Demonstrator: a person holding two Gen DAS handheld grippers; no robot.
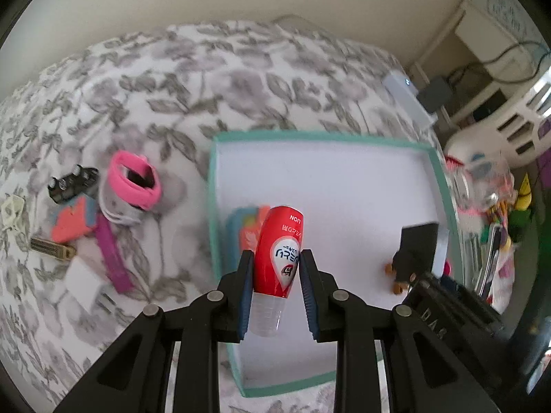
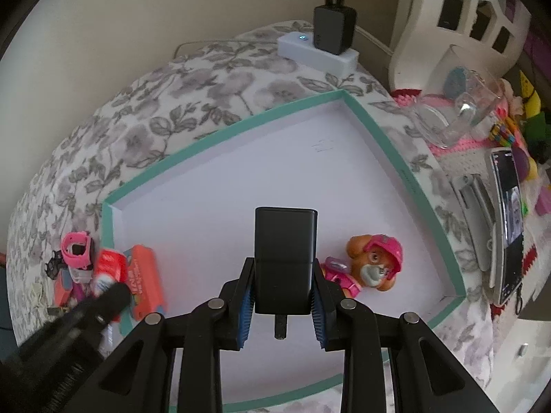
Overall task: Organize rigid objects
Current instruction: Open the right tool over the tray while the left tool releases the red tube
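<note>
Over the teal-rimmed white cardboard tray (image 2: 220, 137), left gripper (image 1: 275, 268) jaws clamp a red plastic bottle (image 1: 279, 247); right gripper (image 2: 284, 285) jaws clamp a black rectangular charger (image 2: 285, 258).

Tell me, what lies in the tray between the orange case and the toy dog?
In the right wrist view, only the black charger, gripped by the right hand-held gripper, stands between orange case and toy dog.

Soft daylight, motion blur, heavy fisheye warp, dark corners.

Both wrist cameras look down closely from the near side, sharing the teal-rimmed box (image 1: 434, 158) (image 2: 220, 134).
</note>
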